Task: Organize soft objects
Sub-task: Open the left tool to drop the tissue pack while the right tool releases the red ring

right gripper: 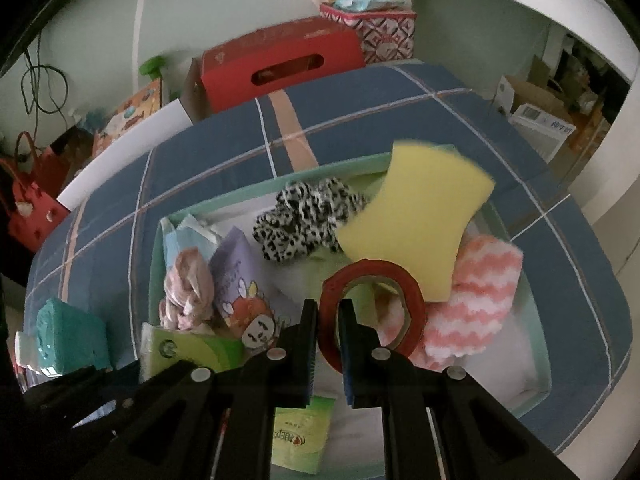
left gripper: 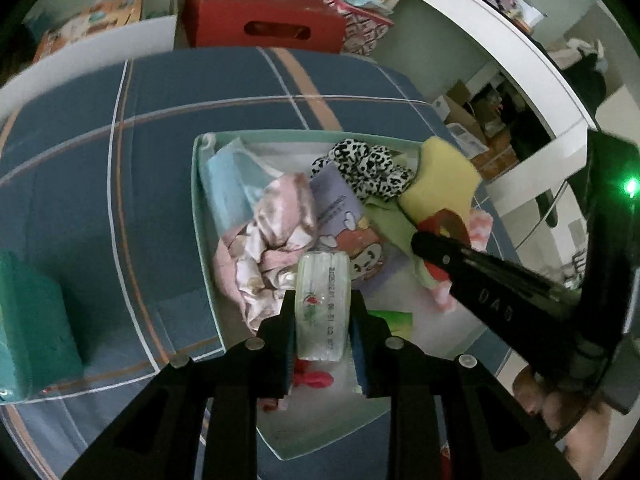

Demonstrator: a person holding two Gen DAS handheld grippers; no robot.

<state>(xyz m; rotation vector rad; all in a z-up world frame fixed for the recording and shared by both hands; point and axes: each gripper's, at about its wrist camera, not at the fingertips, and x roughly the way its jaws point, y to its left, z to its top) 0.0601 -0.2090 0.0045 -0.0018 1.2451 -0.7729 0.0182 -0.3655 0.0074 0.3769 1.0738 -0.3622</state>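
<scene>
Blue plaid bed, bin (left gripper: 200, 184) crammed w/ softies. Left gripper (left gripper: 323, 312) pinches tissue pack (left gripper: 323, 300), right gripper (right gripper: 329, 320) clamps tape roll (right gripper: 374, 308); either could slip, land outside.

Left tool (left gripper: 323, 312) clamped, angled down – right tool (right gripper: 328, 316) clamped, angled down.

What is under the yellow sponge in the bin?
In the right wrist view, the yellow sponge leans over a pink-and-white zigzag cloth and a green cloth edge inside the teal bin. Whatever lies directly beneath it is covered.
</scene>
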